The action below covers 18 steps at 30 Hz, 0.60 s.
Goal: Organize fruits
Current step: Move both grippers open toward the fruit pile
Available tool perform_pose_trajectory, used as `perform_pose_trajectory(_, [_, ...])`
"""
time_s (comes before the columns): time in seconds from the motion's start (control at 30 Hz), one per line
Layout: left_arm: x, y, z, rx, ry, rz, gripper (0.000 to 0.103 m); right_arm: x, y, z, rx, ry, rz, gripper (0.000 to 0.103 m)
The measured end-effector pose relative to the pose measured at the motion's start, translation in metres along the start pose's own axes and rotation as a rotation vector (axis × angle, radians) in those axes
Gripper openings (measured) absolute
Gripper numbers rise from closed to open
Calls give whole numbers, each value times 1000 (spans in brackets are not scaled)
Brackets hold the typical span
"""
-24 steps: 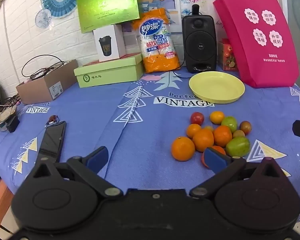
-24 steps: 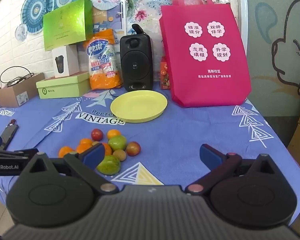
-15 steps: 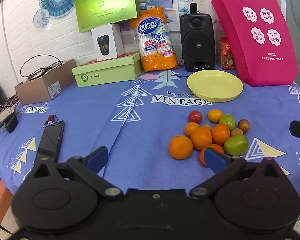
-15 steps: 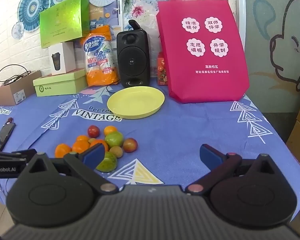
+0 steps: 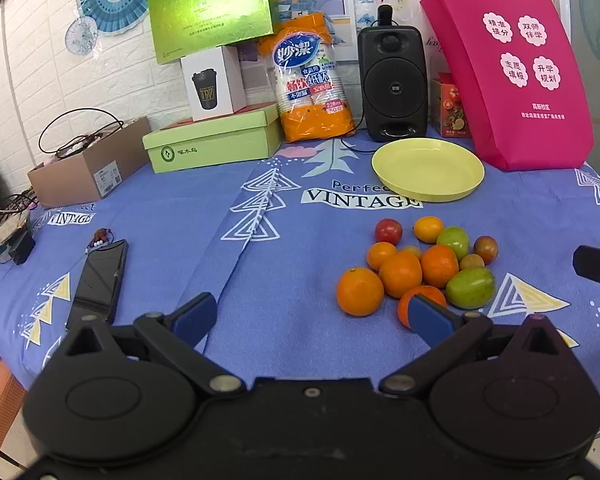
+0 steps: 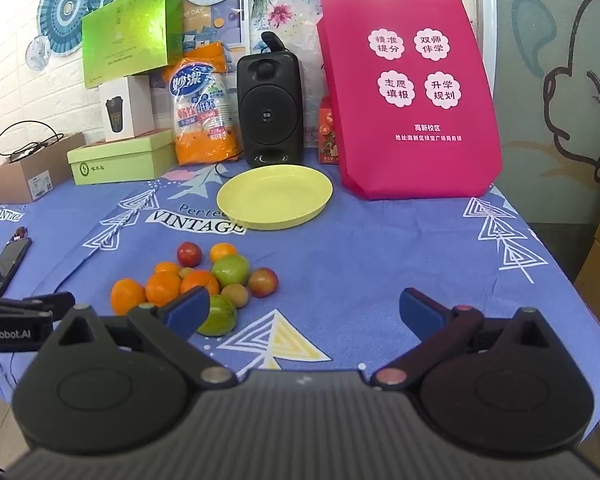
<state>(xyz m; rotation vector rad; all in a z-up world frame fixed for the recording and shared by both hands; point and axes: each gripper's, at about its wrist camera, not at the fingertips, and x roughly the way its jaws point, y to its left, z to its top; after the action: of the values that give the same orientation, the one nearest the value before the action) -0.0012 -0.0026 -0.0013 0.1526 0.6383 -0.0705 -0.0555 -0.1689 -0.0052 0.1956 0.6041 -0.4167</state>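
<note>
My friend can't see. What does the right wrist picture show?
A pile of fruit, oranges, green ones and small red ones, lies on a blue tablecloth in front of an empty yellow plate. The open right tool hovers nearby, holding nothing. Behind stand a black speaker, a pink bag and boxes.

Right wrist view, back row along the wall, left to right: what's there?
Cardboard box → flat green box → pack of paper cups → black speaker → pink bag.
</note>
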Motion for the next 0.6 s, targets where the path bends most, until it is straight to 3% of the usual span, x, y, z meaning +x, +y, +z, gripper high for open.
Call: perform_pose_trajectory(0.6, [0,0,0,11,0,0,103,1,2,-3,2,5,1,103])
